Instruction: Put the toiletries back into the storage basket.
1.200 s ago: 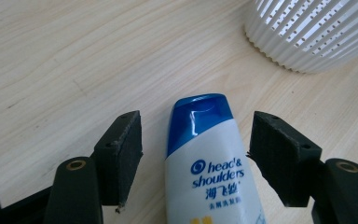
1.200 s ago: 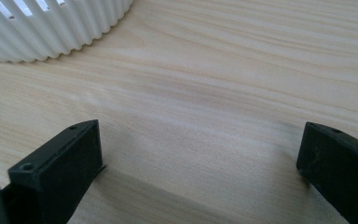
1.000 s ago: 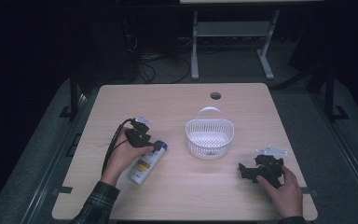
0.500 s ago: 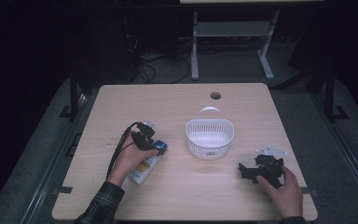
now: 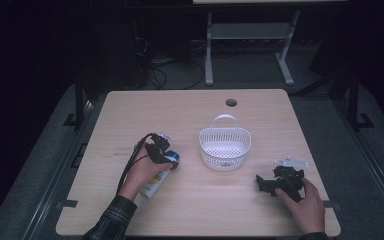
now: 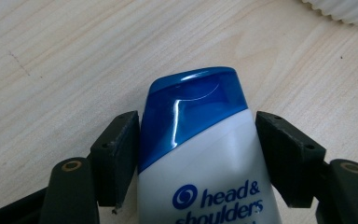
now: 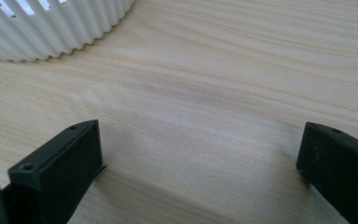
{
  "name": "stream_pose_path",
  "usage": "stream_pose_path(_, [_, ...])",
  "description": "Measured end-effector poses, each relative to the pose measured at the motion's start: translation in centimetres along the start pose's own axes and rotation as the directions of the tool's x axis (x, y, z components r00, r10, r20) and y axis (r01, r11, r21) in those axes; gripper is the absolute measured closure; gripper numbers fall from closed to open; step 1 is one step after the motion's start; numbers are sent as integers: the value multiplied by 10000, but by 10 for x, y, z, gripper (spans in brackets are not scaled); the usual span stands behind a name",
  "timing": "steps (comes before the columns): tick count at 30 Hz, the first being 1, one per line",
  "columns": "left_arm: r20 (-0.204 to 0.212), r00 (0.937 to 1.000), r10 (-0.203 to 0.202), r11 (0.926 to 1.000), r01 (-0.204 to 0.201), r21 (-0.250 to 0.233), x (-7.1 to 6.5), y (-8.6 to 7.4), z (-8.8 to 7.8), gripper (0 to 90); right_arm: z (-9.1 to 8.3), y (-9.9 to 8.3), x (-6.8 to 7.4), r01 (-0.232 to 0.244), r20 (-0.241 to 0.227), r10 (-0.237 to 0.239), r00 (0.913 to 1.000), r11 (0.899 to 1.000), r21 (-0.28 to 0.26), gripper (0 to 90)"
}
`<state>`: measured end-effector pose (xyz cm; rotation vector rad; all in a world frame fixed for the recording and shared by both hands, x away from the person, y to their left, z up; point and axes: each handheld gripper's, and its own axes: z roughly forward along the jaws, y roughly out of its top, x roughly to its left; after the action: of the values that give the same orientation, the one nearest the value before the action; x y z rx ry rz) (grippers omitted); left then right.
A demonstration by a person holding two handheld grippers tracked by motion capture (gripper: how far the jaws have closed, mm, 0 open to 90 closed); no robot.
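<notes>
Two hand-held grippers work a wooden table [image 5: 190, 107]. Left gripper [image 6: 196, 140] straddles a lying Head & Shoulders bottle [image 6: 200, 154], jaws apart, closing slightly. Right gripper [image 7: 200, 163] rests, jaws wide, near a white basket [image 5: 225, 147].

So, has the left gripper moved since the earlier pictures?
Yes. The left gripper has come down toward the near table edge, a little farther from the white basket, over the shampoo bottle.

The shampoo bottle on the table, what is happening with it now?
A person has the left tongs set around the shampoo bottle, which lies on the wooden table. The left jaw seems to touch the blue cap; a small gap shows at the right jaw, so it is not gripped yet. The right tongs rest open near the white basket, which looks empty.
</notes>
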<state>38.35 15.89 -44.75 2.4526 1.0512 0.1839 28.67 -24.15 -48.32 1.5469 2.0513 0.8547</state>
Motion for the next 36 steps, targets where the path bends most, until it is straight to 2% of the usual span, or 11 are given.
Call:
stream_pose_path(4, [-136, 9998, 113, 9999, -113, -18, -2, 0, 0, 347, 0, 0, 0, -7, 1, 7, 10000, 10000, 6, 0])
stream_pose_path(10, [-216, 9998, 58, 10000, -59, -32, -3, 0, 0, 357, 0, 0, 0, 9, -1, -9, 10000, 10000, 4, 0])
stream_pose_path(17, [-59, 9999, 124, 9999, -124, -69, -4, -2, -3, 362, 0, 0, 0, 8, -3, -8, 10000, 10000, 6, 0])
stream_pose_path(26, [461, 9989, 90, 9969, -53, -785, 2, -5, -20, 363, 0, 0, 0, 8, -1, -8, 10000, 10000, 5, 0])
stream_pose_path(36, [1228, 9924, 22, 9834, 201, -1805, 8, -13, -36, 364, 0, 0, 0, 10, -2, -10, 10000, 10000, 5, 0])
